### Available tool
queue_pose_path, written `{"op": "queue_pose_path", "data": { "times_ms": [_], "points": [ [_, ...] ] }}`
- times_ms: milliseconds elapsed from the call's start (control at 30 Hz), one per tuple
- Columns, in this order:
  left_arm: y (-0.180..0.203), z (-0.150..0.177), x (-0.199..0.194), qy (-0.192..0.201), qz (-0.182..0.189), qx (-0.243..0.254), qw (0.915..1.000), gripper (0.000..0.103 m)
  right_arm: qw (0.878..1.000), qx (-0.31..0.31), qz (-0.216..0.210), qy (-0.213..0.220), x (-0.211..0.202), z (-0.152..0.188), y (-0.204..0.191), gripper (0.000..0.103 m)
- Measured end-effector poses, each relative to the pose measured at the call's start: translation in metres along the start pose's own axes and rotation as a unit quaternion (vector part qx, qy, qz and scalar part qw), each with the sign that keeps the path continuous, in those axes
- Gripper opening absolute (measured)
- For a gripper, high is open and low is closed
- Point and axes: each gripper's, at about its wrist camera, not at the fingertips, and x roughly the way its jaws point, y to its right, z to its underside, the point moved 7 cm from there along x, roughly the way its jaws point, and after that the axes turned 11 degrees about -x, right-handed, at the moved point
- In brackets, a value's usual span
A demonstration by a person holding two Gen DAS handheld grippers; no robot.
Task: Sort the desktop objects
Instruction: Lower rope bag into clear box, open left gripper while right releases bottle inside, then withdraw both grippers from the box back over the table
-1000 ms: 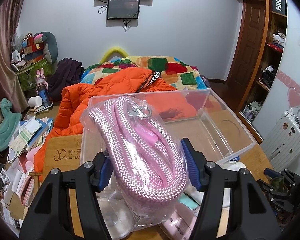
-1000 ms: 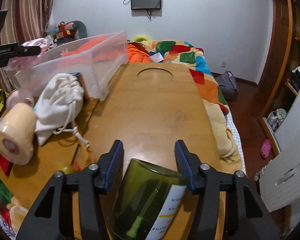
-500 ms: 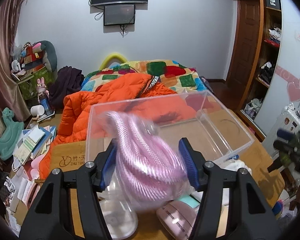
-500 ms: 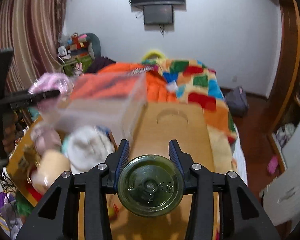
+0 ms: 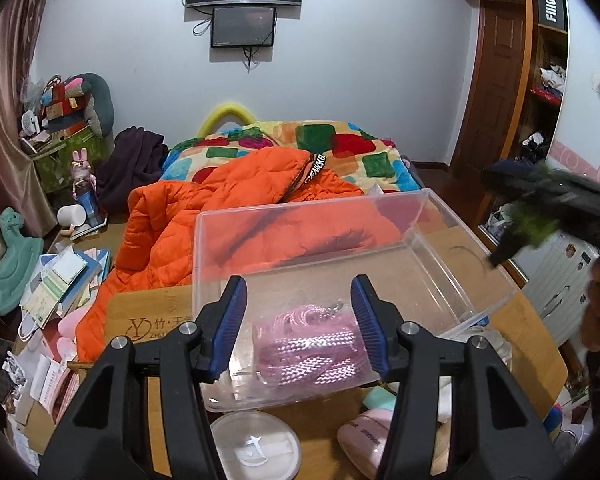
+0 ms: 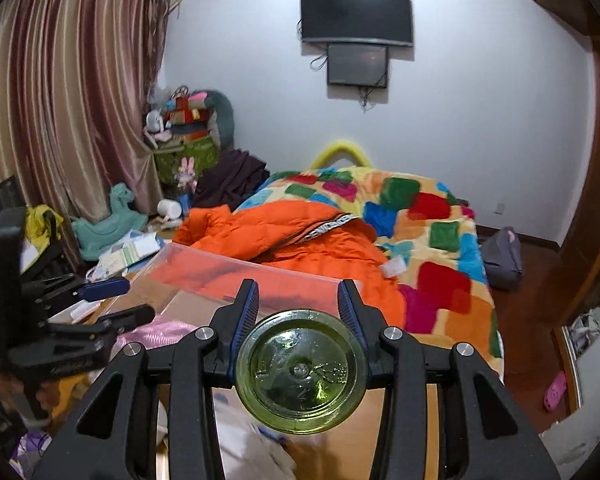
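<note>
Tongs: left closing empty above "Y"-branded board; right grip green bottle.

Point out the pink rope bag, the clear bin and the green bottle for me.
pink rope bag [image 5: 312, 348]: left wrist view, on the coiled rope inside the bin.
clear bin [image 5: 466, 280]: left wrist view, on its right wall.
green bottle [image 6: 302, 370]: right wrist view, centre of its round base.
</note>
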Motion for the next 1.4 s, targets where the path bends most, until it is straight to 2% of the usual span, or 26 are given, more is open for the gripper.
{"op": "queue_pose_path", "data": {
  "times_ms": [233,500,700,833,967,1033,1167,1300,1400],
  "points": [
    [-0.01,-0.003,-0.008,0.005,0.0,0.001,1.0,0.054,0.997,-0.012,-0.026,-0.075,0.061,0.017,-0.022,0.038],
    [-0.016,0.002,-0.006,-0.008,0.011,-0.016,0.9998,0.055,0.991,-0.022,-0.047,-0.122,0.083,0.036,-0.038,0.038],
    [-0.016,0.006,-0.011,-0.008,0.012,-0.014,0.9998,0.066,0.986,-0.044,-0.053,-0.15,0.095,0.043,-0.053,0.038],
    [-0.018,0.005,-0.016,-0.008,0.011,-0.016,0.9998,0.073,0.986,-0.051,-0.045,-0.15,0.093,0.042,-0.057,0.041],
    [-0.018,0.003,-0.022,-0.006,0.01,-0.02,0.9997,0.078,0.99,-0.05,-0.027,-0.131,0.08,0.035,-0.054,0.059],
    [-0.018,0.002,-0.026,-0.001,0.008,-0.022,0.9997,0.083,0.991,-0.052,-0.015,-0.119,0.071,0.03,-0.051,0.062],
    [-0.018,0.0,-0.04,0.024,-0.001,-0.032,0.9992,0.093,0.995,-0.044,0.002,-0.093,0.045,0.023,-0.044,0.066],
    [-0.017,0.002,-0.058,0.056,-0.016,-0.019,0.9981,0.094,0.997,-0.047,0.025,-0.061,0.013,0.021,-0.04,0.072],
    [-0.016,0.006,-0.072,0.085,-0.04,0.01,0.9955,0.094,0.998,-0.048,0.031,-0.025,-0.018,0.022,-0.041,0.083]
  ]
}}
